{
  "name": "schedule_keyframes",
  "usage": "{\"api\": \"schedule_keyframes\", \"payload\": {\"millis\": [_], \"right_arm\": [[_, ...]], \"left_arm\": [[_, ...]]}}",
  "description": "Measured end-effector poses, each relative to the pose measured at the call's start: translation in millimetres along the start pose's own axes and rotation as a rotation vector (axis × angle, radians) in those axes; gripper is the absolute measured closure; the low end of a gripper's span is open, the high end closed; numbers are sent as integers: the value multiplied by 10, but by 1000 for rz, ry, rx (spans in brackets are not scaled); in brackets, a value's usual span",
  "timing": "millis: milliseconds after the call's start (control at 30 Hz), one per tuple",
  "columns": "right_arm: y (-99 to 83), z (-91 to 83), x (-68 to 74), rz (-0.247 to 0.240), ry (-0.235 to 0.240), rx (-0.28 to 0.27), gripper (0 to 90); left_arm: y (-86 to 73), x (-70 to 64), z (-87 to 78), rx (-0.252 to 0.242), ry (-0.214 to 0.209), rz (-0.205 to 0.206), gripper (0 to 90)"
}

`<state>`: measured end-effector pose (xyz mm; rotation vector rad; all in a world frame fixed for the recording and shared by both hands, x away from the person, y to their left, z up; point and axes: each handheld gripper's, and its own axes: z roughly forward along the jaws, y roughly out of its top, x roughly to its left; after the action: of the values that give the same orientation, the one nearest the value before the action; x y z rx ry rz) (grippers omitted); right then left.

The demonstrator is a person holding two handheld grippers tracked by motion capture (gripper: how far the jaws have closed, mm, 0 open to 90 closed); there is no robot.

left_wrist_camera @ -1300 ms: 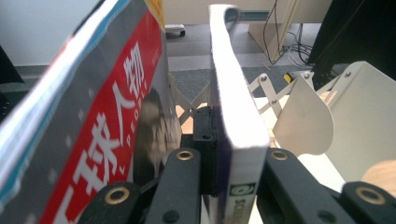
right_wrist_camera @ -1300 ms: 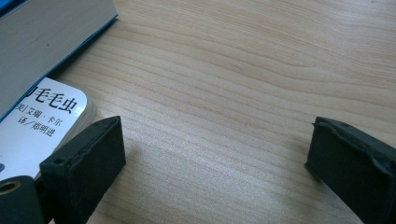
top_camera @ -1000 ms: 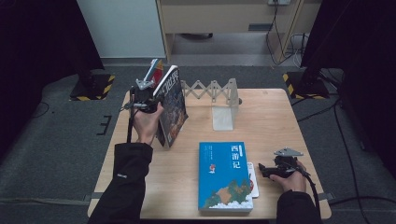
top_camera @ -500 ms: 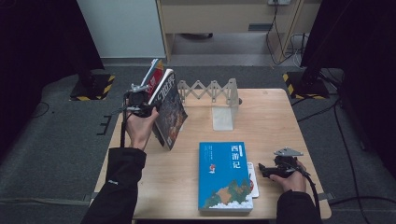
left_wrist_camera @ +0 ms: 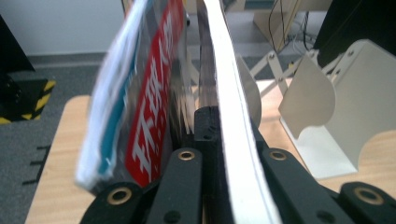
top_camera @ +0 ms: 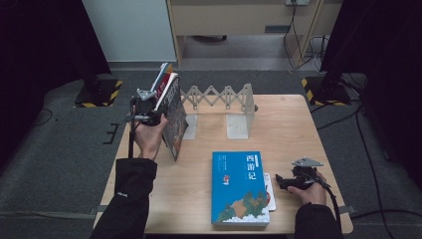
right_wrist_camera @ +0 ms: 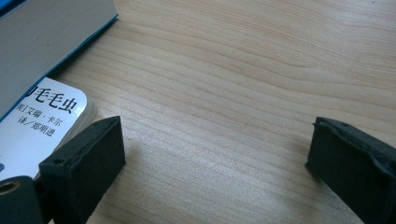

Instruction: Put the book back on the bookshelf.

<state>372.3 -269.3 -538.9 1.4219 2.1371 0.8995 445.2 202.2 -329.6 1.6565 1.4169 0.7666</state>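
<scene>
Dark book [top_camera: 174, 119] hides left gripper [top_camera: 149, 110] jaws clamping it.

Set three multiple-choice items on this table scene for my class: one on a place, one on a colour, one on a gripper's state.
1. Where does the blue book lie?
A. flat on the table
B. upright in the rack
C. on the floor

2. What colour is the expanding book rack?
A. red
B. pale grey
C. black

3. How is the left gripper?
A. open over the table
B. lying down
C. shut on the dark book

Key: 1 A, cover faces up on the wood; 2 B, light panels; 3 C, jaws pinch its edge.
</scene>
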Motion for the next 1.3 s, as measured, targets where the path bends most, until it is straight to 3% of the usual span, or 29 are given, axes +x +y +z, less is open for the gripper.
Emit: {"api": "schedule_keyframes", "payload": {"millis": [233,367,533,767,967,1300], "right_arm": [[1,-1,-2,-1,3,2,41],[1,-1,-3,-3,2,1,41],[1,1,-2,-2,0,-1,40],[1,1,0,1,-1,-1,41],[0,2,-2,-3,-2,-2,41],[0,1,0,0,-1,-1,41]], "left_arm": [[176,-92,-9,-87,5,-6,820],[213,-141,124,-119,26,-35,819],[200,-166,345,-104,69,-46,819],[162,-193,475,-86,126,-27,819],[142,-211,515,-69,147,2,818],[96,-129,526,-47,148,-5,814]]}}
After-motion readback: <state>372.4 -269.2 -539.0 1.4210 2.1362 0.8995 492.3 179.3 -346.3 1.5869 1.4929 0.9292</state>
